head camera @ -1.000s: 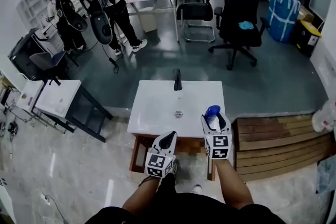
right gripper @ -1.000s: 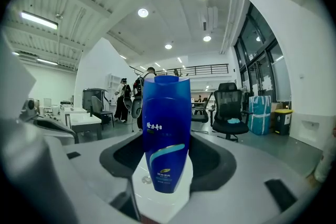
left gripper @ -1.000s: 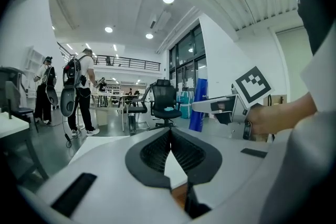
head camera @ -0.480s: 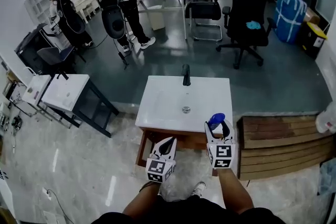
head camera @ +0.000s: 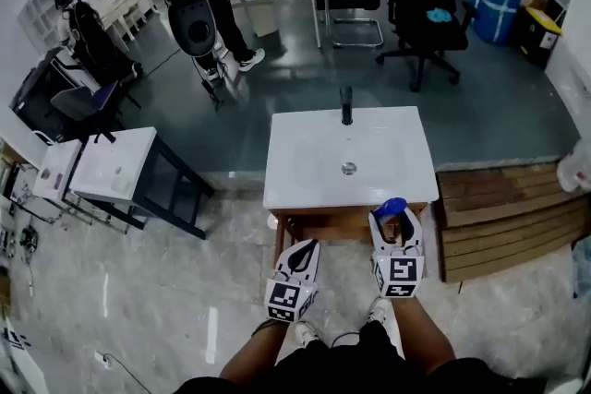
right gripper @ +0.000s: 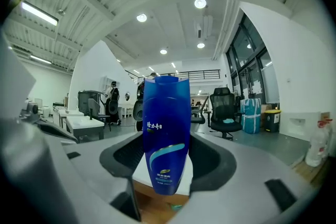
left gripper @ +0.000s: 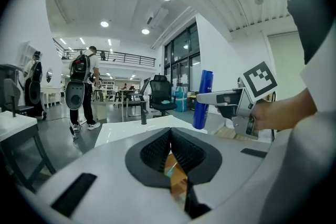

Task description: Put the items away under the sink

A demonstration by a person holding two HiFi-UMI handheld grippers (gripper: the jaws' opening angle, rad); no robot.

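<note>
While my right claw [head camera: 397, 220] clamps the blue bottle [right gripper: 166, 134] upright near the front edge of the sink [head camera: 305, 166], my left claw [head camera: 306, 247] is closed on nothing. The wooden cabinet [head camera: 323, 226] under the basin is mostly hidden.

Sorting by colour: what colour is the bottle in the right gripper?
The bottle is blue with a pale swoosh; best in the right gripper view.
</note>
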